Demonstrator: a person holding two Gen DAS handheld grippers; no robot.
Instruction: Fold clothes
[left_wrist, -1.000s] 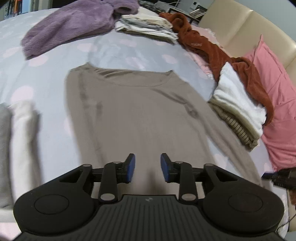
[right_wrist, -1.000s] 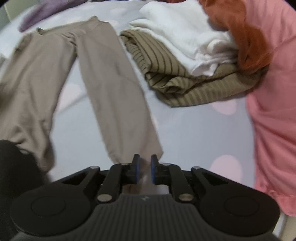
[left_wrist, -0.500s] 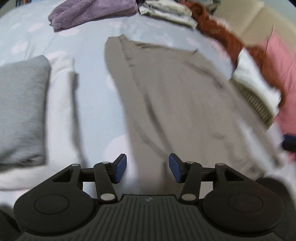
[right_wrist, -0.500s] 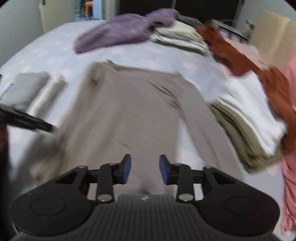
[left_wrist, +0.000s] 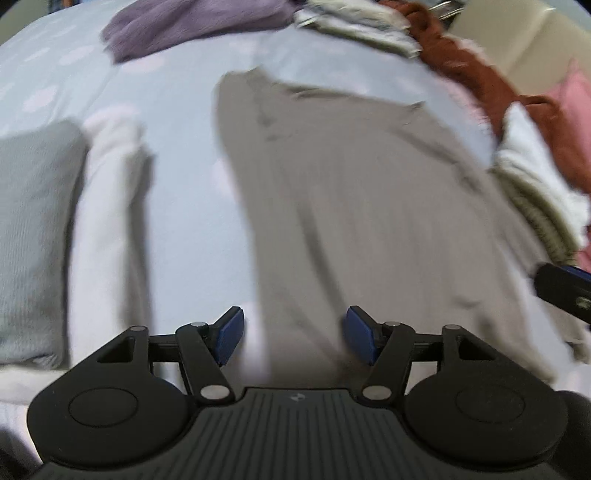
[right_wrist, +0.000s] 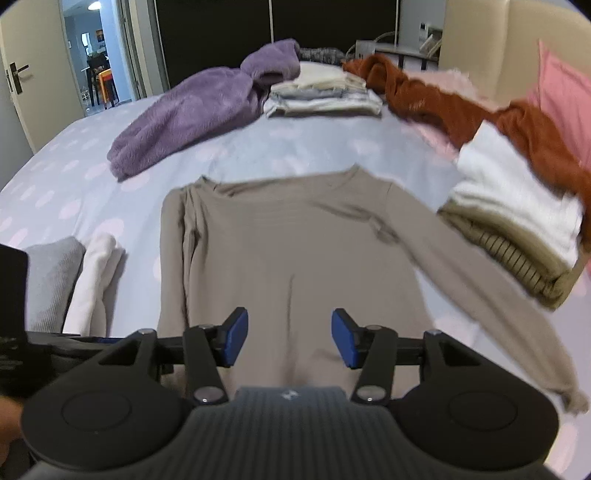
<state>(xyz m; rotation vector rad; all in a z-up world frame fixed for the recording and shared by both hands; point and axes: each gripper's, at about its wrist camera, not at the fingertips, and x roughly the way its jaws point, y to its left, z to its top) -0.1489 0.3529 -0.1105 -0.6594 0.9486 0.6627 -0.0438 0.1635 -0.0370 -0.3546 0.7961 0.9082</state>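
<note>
While both tools hang over the near hem, a taupe long-sleeved top lies flat and face up on a pale blue bedspread with faint pink dots, its neckline toward the far end of the bed. One sleeve is folded in along the left side of the body; the other stretches out to the right, down toward the near edge of the bed.

The left gripper hangs above the lower left part of the top, its blue-padded jaws spreading apart with nothing pinched between them. The right gripper hangs above the middle of the hem, its jaws likewise widening and empty.

To the left of the top lie a folded grey knit and a folded white garment, touching each other. To the right sits a stack with a white folded garment on top of an olive striped one, just beside the outstretched sleeve. Behind it trails a rust-coloured fleece. At the far end rest a purple fleece and a pile of pale folded clothes.
</note>
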